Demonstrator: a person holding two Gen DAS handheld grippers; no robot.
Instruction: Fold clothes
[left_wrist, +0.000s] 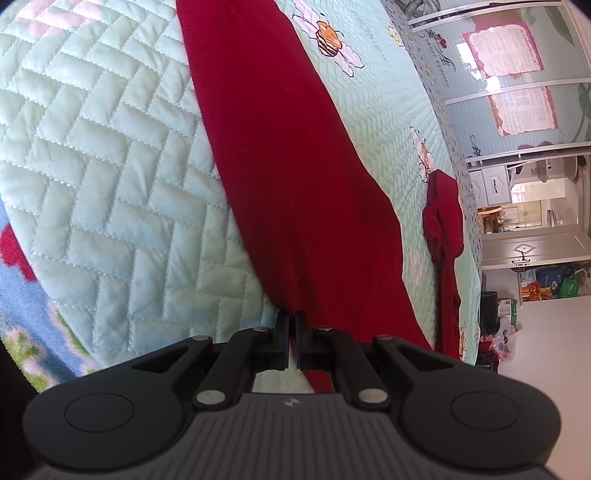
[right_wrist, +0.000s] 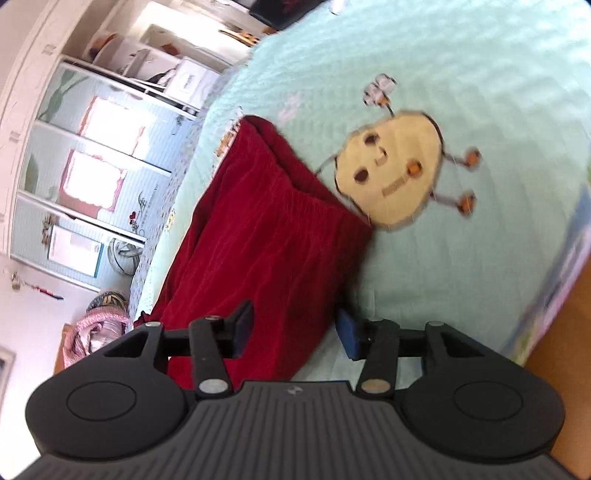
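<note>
Left gripper (left_wrist: 294, 341) clenched on the red garment (left_wrist: 288, 155) running toward twelve o'clock across the mint quilt (left_wrist: 110, 166), right gripper (right_wrist: 295, 332) released.

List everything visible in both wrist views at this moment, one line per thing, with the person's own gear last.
red garment: one, dark red, laid long across the quilt, its near end pinched in the left gripper; its gathered end shows in the right wrist view
quilt: one, pale mint with stitched cartoon figures, covering the bed
second red cloth: one, dark red, bunched near the bed's far edge
wardrobe doors: several panels, pale with pink posters, beyond the bed
left gripper: one, black, shut on the red garment
right gripper: one, black, open, nothing pressed between its pads, hovering by the garment's edge
</note>
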